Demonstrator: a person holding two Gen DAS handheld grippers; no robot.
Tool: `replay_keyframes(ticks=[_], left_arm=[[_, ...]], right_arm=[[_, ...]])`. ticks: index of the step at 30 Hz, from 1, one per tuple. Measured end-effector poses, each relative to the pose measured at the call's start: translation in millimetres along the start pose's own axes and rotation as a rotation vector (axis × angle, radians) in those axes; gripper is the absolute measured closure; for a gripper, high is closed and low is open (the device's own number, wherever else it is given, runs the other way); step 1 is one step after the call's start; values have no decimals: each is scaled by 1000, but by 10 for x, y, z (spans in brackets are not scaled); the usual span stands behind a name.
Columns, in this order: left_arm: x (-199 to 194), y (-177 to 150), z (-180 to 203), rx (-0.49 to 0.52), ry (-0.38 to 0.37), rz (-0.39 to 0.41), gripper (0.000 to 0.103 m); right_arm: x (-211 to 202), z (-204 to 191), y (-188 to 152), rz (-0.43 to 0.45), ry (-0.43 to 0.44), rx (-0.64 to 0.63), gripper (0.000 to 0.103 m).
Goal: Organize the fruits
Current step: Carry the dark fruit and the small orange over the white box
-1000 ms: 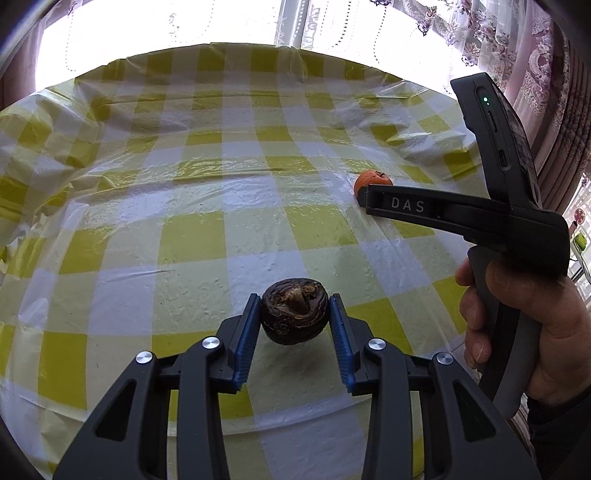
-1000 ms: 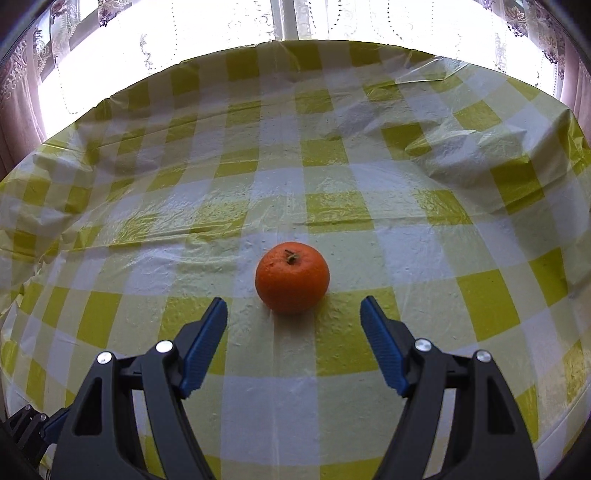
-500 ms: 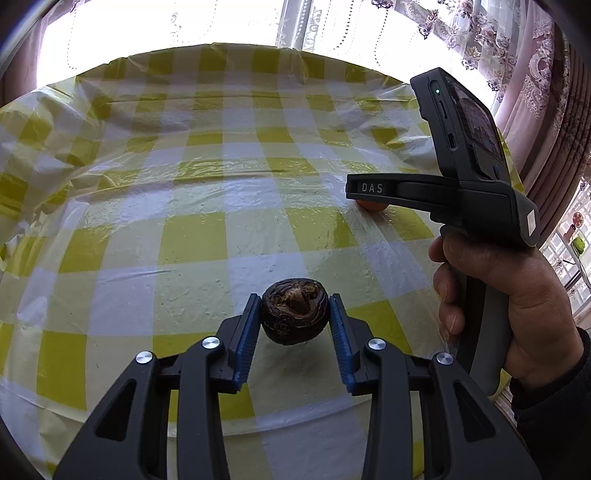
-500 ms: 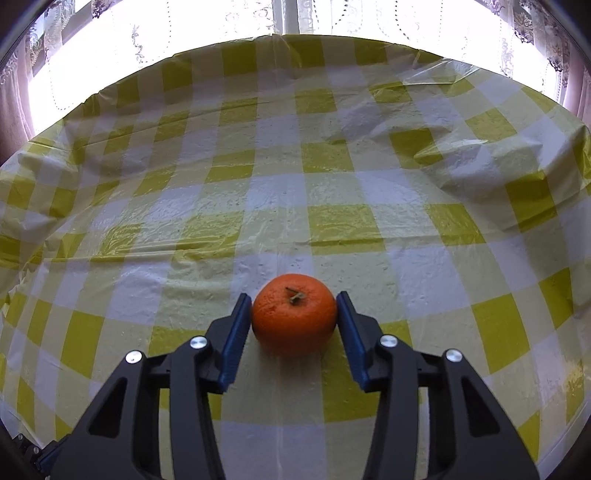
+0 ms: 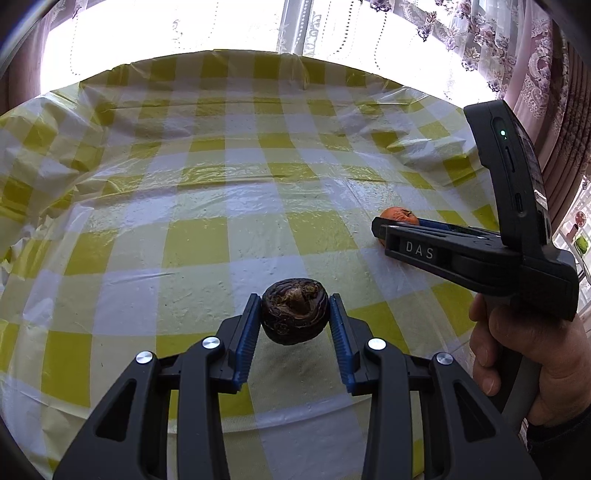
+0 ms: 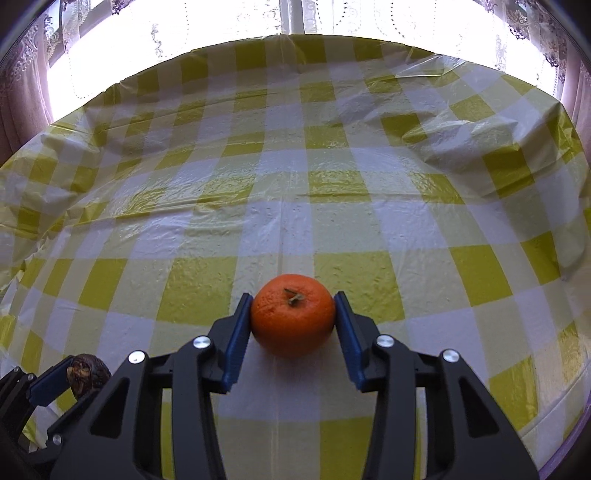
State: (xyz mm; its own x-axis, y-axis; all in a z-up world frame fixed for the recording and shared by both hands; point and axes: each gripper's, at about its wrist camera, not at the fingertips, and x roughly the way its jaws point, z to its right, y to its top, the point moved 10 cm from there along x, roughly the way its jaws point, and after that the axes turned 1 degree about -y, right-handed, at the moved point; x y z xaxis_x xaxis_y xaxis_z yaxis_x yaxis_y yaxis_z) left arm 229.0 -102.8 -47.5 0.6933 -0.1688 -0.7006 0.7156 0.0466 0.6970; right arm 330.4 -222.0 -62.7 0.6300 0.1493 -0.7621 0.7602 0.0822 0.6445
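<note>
left gripper (image 5: 294, 319) clamped on a dark brown wrinkled fruit (image 5: 294, 311), which sits between the two blue pads (image 5: 243, 341) near their tips, both pads touching its sides. the fruit looks lifted just off the yellow-and-white checked tablecloth (image 5: 192, 243); a soft shadow lies below it, but contact can't be confirmed. right gripper (image 6: 293, 319) clamped on an orange tangerine (image 6: 293, 314), stem up, pads pressed against its left and right sides; whether its underside touches the cloth can't be told from the right wrist view. in the left wrist view the right gripper (image 5: 397, 225) comes in from the right edge, held by the right hand (image 5: 524, 365), and only the top of the tangerine (image 5: 399, 215) shows above the near finger, the rest hidden behind it. white letters "das" read on the side of that finger. a dark device with a small green light (image 5: 502, 133) stands upright on the gripper body, its screen side too oblique to read. in the right wrist view the left gripper (image 6: 70, 376) is cut off at the lower left corner, with the brown fruit (image 6: 86, 374) partly covered by the right gripper's own frame. lace curtains (image 6: 184, 26) behind the table are blown out by backlight, detail hard to make out.
</note>
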Motion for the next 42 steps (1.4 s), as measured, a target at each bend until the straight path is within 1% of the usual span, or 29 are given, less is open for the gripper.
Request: replay_keyframes(ticks=[10, 16, 27, 35, 42], left_arm=[[-107, 4, 82, 34, 23, 20, 68], [-220, 4, 265, 50, -12, 28, 68], [-421, -118, 872, 124, -101, 22, 68], [-507, -287, 1413, 207, -166, 5, 68], [-508, -469, 1890, 271, -224, -28, 68]], right_arm=[[-438, 183, -410, -5, 10, 33, 58], [-740, 333, -621, 8, -1, 50, 58], [-1224, 751, -1014, 22, -33, 79, 58], [-1528, 1120, -1237, 37, -67, 112, 58], [-1727, 1522, -1439, 37, -107, 148, 58]])
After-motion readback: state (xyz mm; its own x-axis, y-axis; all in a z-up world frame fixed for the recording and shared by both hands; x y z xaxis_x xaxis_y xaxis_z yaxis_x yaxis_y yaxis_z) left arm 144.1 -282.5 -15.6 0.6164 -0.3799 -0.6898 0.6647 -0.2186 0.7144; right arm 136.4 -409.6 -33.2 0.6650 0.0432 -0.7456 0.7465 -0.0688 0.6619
